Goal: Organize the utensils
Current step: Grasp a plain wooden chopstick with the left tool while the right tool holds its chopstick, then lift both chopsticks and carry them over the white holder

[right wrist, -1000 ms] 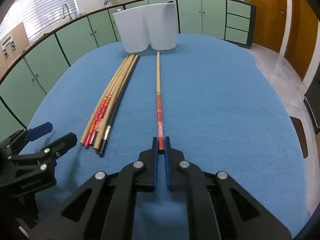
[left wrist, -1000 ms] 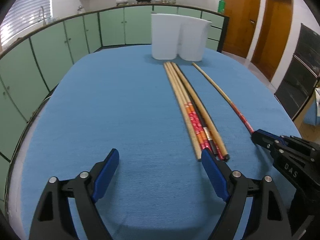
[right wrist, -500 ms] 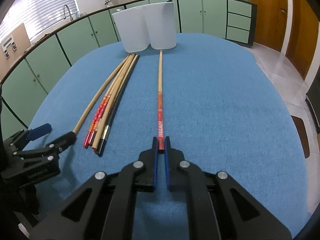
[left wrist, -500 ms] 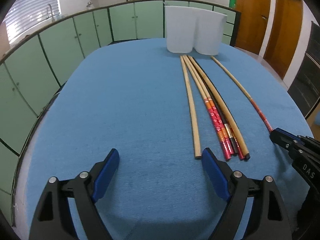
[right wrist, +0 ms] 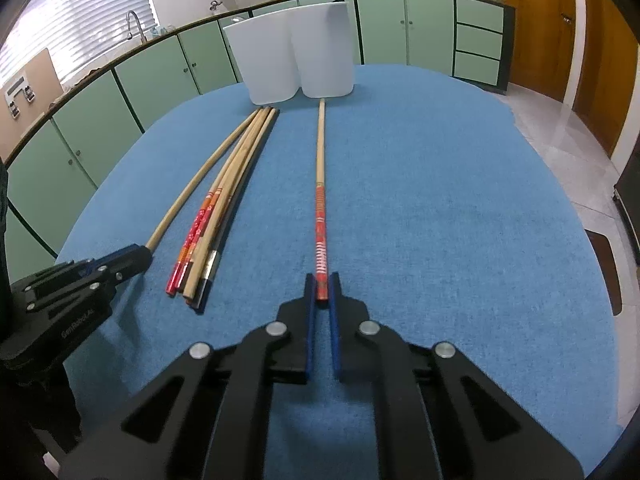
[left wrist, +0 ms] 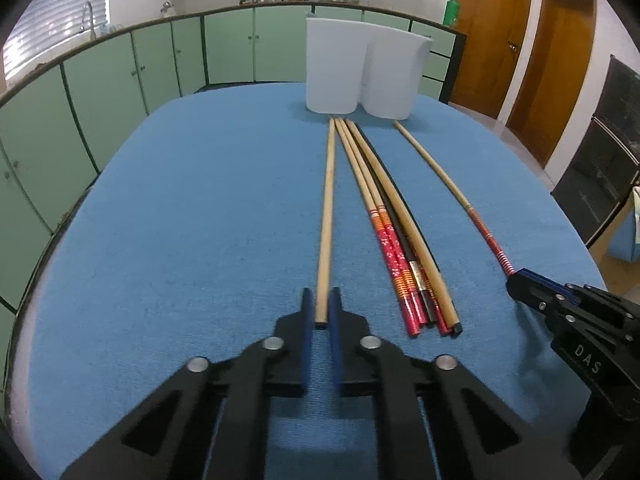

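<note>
Long chopsticks lie on a blue table. My left gripper [left wrist: 321, 300] is shut on the near end of a plain wooden chopstick [left wrist: 327, 204], which lies apart to the left of a bundle of several chopsticks [left wrist: 394, 232]. My right gripper [right wrist: 321, 286] is shut on the near end of a red-patterned chopstick [right wrist: 320, 184], which lies alone to the right of the bundle [right wrist: 216, 216]. Two white containers [left wrist: 362, 74] stand at the far end of the chopsticks, also in the right wrist view [right wrist: 296, 62].
The blue table [left wrist: 200, 220] has rounded edges. Green cabinets [left wrist: 120, 76] run behind and to the left. Wooden doors [left wrist: 520, 36] stand at the right. The right gripper's body shows in the left wrist view [left wrist: 576, 332], and the left gripper's in the right view [right wrist: 72, 292].
My left gripper moved right and closed on the plain chopstick, which is pulled apart from the bundle. My right gripper stayed shut on the red-patterned chopstick.
</note>
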`<move>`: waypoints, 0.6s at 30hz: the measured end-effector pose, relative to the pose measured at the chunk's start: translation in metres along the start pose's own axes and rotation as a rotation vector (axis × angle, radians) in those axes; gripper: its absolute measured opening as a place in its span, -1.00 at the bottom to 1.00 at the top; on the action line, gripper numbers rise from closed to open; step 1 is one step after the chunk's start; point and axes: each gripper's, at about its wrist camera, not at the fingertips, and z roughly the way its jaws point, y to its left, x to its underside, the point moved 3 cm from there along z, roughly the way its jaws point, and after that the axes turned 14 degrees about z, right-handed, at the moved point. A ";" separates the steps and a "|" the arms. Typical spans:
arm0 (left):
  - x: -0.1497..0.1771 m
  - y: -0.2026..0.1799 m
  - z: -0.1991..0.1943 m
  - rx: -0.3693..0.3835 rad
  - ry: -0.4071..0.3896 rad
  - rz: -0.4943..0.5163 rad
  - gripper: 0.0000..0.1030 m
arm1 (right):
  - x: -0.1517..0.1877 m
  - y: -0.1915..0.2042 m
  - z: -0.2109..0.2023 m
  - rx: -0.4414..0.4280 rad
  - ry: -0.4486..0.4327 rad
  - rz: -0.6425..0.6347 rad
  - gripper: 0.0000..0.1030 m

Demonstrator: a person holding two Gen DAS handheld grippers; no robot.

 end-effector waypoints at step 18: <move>-0.027 0.009 -0.069 -0.055 -0.145 0.032 -0.87 | -0.016 0.007 -0.039 -0.020 -0.051 -0.022 -0.90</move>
